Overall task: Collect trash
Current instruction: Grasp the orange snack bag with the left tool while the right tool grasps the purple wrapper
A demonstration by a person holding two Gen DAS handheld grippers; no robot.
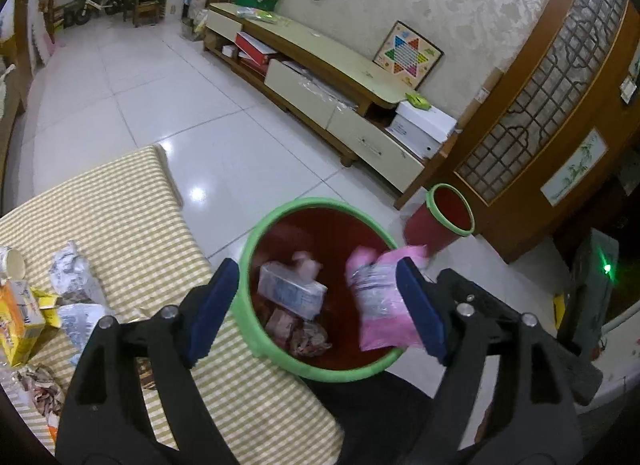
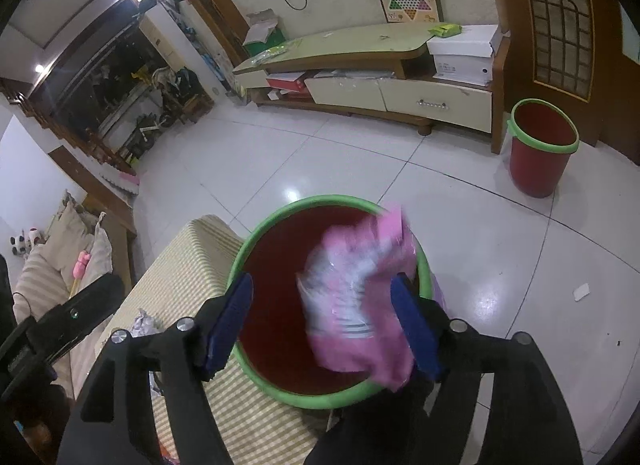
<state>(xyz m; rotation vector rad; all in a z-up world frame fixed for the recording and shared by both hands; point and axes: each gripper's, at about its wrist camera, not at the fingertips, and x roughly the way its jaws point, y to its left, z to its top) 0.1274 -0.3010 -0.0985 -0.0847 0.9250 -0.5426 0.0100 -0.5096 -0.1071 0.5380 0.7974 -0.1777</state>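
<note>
A red bin with a green rim (image 1: 256,241) stands at the edge of the checked table; it also shows in the right wrist view (image 2: 240,249). Both grippers hover over its mouth, jaws wide apart. A pink and white wrapper (image 1: 380,297) is blurred in the air over the bin, beside the right finger of my left gripper (image 1: 316,309). In the right wrist view the wrapper (image 2: 356,297) sits between the fingers of my right gripper (image 2: 324,325), touching neither pad firmly. A white carton (image 1: 290,291) and crumpled scraps lie inside the bin.
The checked table (image 1: 120,217) carries crumpled foil (image 1: 72,273), a yellow carton (image 1: 18,317) and more wrappers at the left. A second red bin (image 2: 540,149) stands on the tiled floor by a wooden screen. A low TV cabinet (image 2: 380,81) runs along the wall.
</note>
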